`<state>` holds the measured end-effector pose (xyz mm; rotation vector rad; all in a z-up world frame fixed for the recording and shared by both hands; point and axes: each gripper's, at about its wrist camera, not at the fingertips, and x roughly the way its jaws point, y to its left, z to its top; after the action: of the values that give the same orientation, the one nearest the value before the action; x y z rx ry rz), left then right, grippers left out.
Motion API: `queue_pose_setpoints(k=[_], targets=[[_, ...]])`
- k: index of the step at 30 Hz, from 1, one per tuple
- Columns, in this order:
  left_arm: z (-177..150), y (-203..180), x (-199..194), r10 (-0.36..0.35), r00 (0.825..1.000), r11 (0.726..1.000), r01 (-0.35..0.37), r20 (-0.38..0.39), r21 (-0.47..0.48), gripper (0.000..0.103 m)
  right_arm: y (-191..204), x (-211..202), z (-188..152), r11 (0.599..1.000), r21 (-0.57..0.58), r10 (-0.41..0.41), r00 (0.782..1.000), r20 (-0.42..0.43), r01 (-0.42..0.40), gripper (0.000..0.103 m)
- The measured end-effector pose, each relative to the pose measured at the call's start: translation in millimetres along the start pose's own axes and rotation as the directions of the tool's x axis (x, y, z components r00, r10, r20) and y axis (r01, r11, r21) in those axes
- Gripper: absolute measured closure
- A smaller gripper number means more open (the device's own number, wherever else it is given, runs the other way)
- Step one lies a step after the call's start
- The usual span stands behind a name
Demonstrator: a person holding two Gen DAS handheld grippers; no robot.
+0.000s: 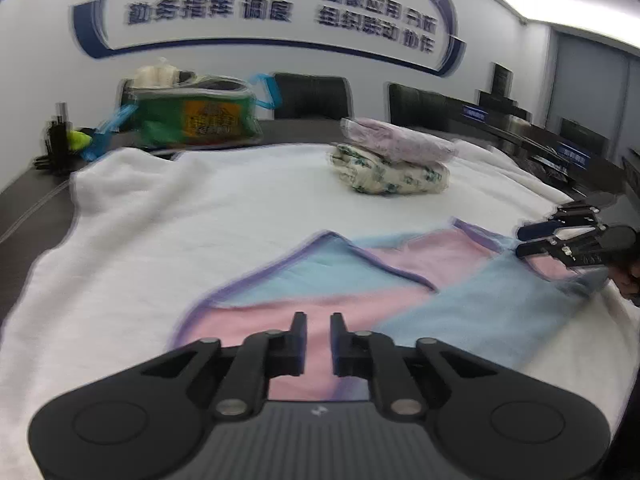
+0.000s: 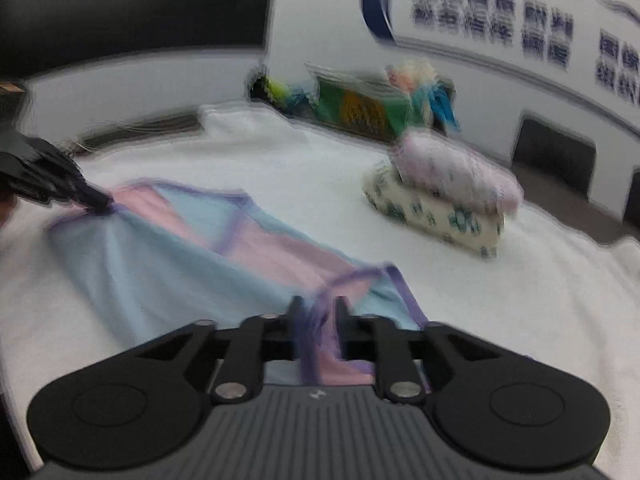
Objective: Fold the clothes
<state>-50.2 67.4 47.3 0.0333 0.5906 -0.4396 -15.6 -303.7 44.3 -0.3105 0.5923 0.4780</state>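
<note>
Left hand-held gripper point(image 1: 319, 322): black two-finger tool angled down over the near part of the garment; fingers close together with a narrow gap; in the right wrist view its tip point(image 2: 98, 203) pinches a gathered corner of the cloth, folds fanning out from it.
Right hand-held gripper point(image 2: 318, 306): angled down, clamped on a bunched purple-edged strip of the same garment; in the left wrist view point(image 1: 524, 242) it sits at the far right end of the cloth, a bit of the person's hand point(image 1: 628, 280) behind it.
Garment: pink and light-blue thin soft garment with purple-trimmed edges point(image 1: 332, 280), lying partly folded and stretched between both tools on the white cover, near edge of the worktop.
Cover: white fluffy towel-like cloth point(image 1: 200, 208) spread over the dark worktop point(image 1: 24, 208), which shows bare at its left side.
Folded pile: two soft folded bundles, a pale lilac one point(image 1: 400, 140) on a cream one with green flower print point(image 1: 388, 172), well apart from the garment, toward the far side.
Bag: green and yellow clear-plastic zip bag with blue handles point(image 1: 192, 114) at the far left edge.
Open room: broad bare white cloth between garment and pile, and left of the garment.
Beyond: dark chair backs point(image 1: 312, 96) against a white wall with blue lettering point(image 1: 280, 4).
</note>
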Motion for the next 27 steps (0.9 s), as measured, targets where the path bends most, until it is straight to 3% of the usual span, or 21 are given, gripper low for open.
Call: queue_pose_setpoints(k=[1, 4, 5, 10, 15, 21, 22, 23, 24, 25, 27], targets=[[-4, 4, -11, -0.012, 1.0, 1.0, 0.012, 0.028, 0.002, 0.087, -3, -3, -2, 1.0, -0.012, -0.029, 1.0, 0.009, 0.029, 0.07], [-26, 15, -51, -0.022, 0.996, 0.999, 0.019, 0.092, 0.034, 0.058, -20, -35, -21, 0.997, 0.029, -0.076, 0.993, 0.086, 0.074, 0.046], [-33, 18, -61, -0.026, 0.995, 0.999, 0.022, 0.097, 0.044, 0.056, -27, -52, -33, 0.995, 0.056, -0.089, 0.99, 0.106, 0.083, 0.044], [-60, 31, -82, -0.106, 0.993, 0.993, 0.102, 0.055, 0.061, 0.055, -30, -97, -81, 0.992, 0.093, -0.093, 0.993, 0.07, 0.086, 0.044], [-61, 22, -60, -0.045, 0.999, 0.999, 0.044, 0.028, 0.023, 0.055, -9, -94, -105, 0.997, 0.021, -0.071, 0.997, 0.044, 0.07, 0.044], [-70, 15, -48, 0.015, 1.0, 0.999, -0.015, 0.007, 0.034, 0.06, -5, -78, -110, 0.996, 0.03, -0.09, 0.995, 0.048, 0.089, 0.045], [-73, 16, -46, 0.016, 1.0, 0.999, -0.016, -0.007, 0.039, 0.084, -6, -75, -112, 0.995, 0.024, -0.097, 0.994, 0.041, 0.096, 0.047], [-75, 19, -45, 0.013, 1.0, 0.999, -0.012, -0.017, 0.029, 0.093, -8, -73, -111, 0.995, 0.037, -0.093, 0.995, 0.038, 0.092, 0.051], [-73, 26, -45, 0.002, 1.0, 1.0, -0.002, -0.022, -0.001, 0.094, -11, -71, -111, 0.995, 0.053, -0.087, 0.996, 0.036, 0.085, 0.063], [-72, 32, -46, -0.008, 1.0, 0.999, 0.008, -0.026, -0.031, 0.1, -14, -68, -110, 0.995, 0.068, -0.081, 0.996, 0.035, 0.079, 0.086], [-68, 41, -48, -0.017, 0.999, 0.997, 0.014, -0.041, -0.074, 0.101, -11, -67, -108, 0.995, 0.052, -0.084, 0.996, 0.024, 0.083, 0.096]])
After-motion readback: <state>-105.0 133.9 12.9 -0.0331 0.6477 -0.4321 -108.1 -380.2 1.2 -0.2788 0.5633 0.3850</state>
